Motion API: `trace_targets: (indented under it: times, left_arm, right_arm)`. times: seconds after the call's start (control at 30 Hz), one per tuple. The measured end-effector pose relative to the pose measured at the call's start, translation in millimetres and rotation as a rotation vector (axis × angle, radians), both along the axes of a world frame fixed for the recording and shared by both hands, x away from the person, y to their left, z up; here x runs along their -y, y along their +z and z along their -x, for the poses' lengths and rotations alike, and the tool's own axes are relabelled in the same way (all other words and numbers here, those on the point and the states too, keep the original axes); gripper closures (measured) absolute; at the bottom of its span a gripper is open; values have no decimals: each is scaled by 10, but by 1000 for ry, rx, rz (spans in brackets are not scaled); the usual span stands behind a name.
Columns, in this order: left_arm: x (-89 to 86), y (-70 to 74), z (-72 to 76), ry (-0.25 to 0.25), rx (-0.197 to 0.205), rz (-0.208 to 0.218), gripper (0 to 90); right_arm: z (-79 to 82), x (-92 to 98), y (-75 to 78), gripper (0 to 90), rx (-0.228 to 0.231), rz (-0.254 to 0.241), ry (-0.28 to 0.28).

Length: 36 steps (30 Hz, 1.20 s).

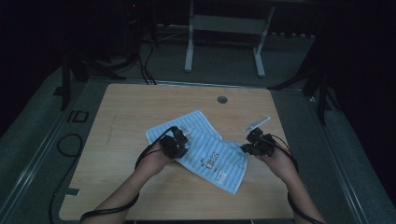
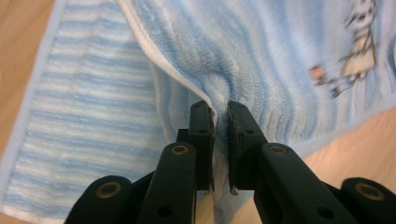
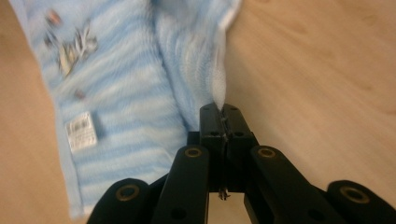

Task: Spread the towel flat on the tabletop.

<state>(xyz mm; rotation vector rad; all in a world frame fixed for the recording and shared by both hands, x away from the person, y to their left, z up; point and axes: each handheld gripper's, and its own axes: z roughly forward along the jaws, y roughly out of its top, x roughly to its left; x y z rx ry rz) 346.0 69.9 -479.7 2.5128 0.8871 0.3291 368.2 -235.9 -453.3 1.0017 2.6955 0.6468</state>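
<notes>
Pinching a blue striped towel [image 1: 205, 149] at two spots, both hand-held grippers are working it near the middle of the desk [image 1: 121, 121]. Left hand-held gripper [image 1: 180, 139] is gripping a raised fold w/ white hem [image 2: 187, 84], jaws pressed nearly together on the cloth. Right hand-held gripper [image 1: 250, 143] is clamping the towel's right edge, jaws squeezed tight on a thin white hem [image 3: 219, 88].

Towel is looking soft, light, floppy terry, prob. not slippery; it's sagging and bunching between the two grips, so it's likely draping wherever it isn't supported. Not fragile. Best holds are looking like hems and corners, taken wide apart so it's hanging flat rather than crumpling. A printed motif [image 2: 359, 42] and a small sewn label [image 3: 81, 130] are sitting on the near part.

Desk is showing pale wood grain, smooth, w/ a cable hole [image 1: 222, 99] at the far side and a small clear item [image 1: 258, 123] lying just beyond the right hand-held gripper. Room is sitting dark; a white frame stand [image 1: 224, 32] and loose cables [image 1: 140, 60] are resting on grey floor beyond.
</notes>
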Motion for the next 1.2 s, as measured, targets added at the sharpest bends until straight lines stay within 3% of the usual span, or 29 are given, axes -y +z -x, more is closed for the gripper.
trace_targets:
  times: [0.13,0.23,0.37,0.47,0.53,0.57,0.73,0.87,0.97,1.07,1.1,1.13,1.2]
  left_arm:
    - [-111,-123,235,-50,-52,-4,797]
    - [-150,-243,364,-79,-104,-2,763]
    - [-225,-320,400,-79,-143,-3,737]
    - [-293,-304,375,-64,-153,4,727]
    - [-316,-264,385,-73,-164,16,710]
    - [-324,-233,392,-77,-147,3,666]
    - [-415,-129,283,-42,-93,-27,689]
    - [-497,-164,92,19,-98,-26,713]
    - [-528,-237,-43,56,-116,-23,713]
    - [-521,-322,-157,77,-133,-37,713]
    - [-521,-322,-157,77,-133,-37,713]
    - [-510,-356,-204,84,-138,-48,712]
    - [-496,-392,-237,87,-141,-58,712]
  right_arm:
    - [173,12,-137,889,-40,-17,17]
    - [277,-12,-337,889,-71,10,30]
    - [291,28,-554,888,-131,6,13]
    - [268,33,-665,884,-154,42,13]
    - [256,34,-682,881,-163,47,12]
    - [239,40,-644,844,-155,46,6]
    - [274,11,-346,785,-74,16,-9]
    - [465,-229,-145,777,-30,-15,88]
    - [606,-460,-78,797,-32,-53,171]
    - [716,-763,-164,807,-51,-46,274]
    - [716,-763,-164,807,-51,-46,274]
    - [751,-999,-320,813,-71,-4,327]
    - [749,-1043,-364,814,-75,9,332]
